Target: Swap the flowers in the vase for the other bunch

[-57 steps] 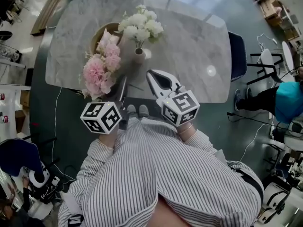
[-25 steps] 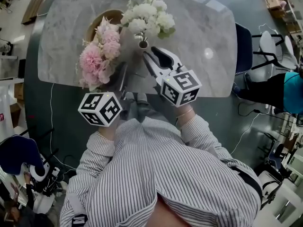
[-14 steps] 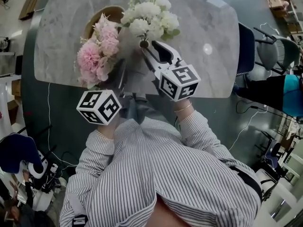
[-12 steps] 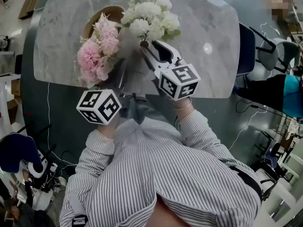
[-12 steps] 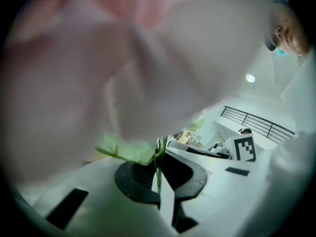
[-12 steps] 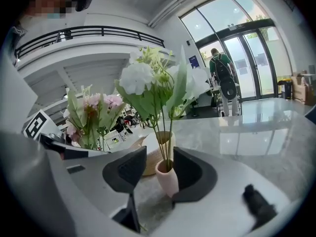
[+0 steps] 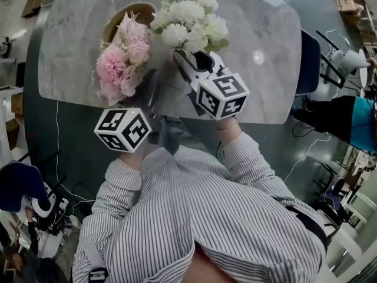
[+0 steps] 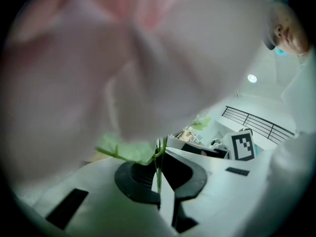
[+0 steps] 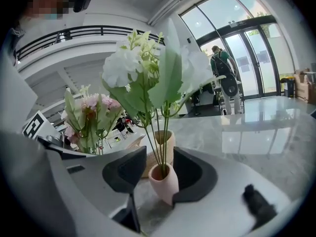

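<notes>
White flowers [image 7: 189,19] stand in a small pink vase [image 9: 164,181] on the marble table [image 7: 265,22]. My right gripper [image 7: 189,56] is open, and its jaws have just been opening. In the right gripper view the vase sits between the jaws of the right gripper [image 9: 159,163], close against the right pad, with a gap on the left. In the head view that gripper hides the vase. My left gripper [image 7: 151,96] is shut on the green stems [image 8: 159,174] of the pink bunch [image 7: 122,61], which it holds up left of the vase. Blurred pink petals fill most of the left gripper view.
A tan woven bowl [image 7: 134,13] stands on the table behind the pink bunch, and shows behind the vase as the tan bowl [image 9: 167,141]. A dark blue chair [image 7: 309,61] stands at the table's right end. A person in teal [image 7: 362,122] sits at the far right.
My right gripper has moved forward and down to the vase, and its jaws have widened around it. The left gripper with the pink bunch has sunk slightly.
</notes>
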Motion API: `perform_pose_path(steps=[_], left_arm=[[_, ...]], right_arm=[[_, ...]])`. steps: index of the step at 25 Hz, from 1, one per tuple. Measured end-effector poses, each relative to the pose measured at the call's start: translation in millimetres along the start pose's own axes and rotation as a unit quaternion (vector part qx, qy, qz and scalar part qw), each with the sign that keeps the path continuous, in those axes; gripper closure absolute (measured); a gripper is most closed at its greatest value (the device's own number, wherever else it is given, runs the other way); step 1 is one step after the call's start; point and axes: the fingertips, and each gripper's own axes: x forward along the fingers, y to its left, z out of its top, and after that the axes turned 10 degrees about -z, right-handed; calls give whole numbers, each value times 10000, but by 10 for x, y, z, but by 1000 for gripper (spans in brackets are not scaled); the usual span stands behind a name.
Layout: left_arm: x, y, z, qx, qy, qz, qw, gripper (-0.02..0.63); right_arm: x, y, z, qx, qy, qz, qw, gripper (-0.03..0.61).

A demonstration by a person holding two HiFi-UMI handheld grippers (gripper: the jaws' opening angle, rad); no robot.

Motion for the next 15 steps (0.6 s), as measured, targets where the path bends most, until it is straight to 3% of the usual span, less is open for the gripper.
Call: perform_pose_path(steps=[5,15], left_arm=[[25,41,18,-40,-38,45,10000,595],[28,74,56,-77,-112,95,9999,595]], right_arm=[[71,-9,-7,-13,65,85,9999,417],[102,8,31,-32,-6,154,9999,506]])
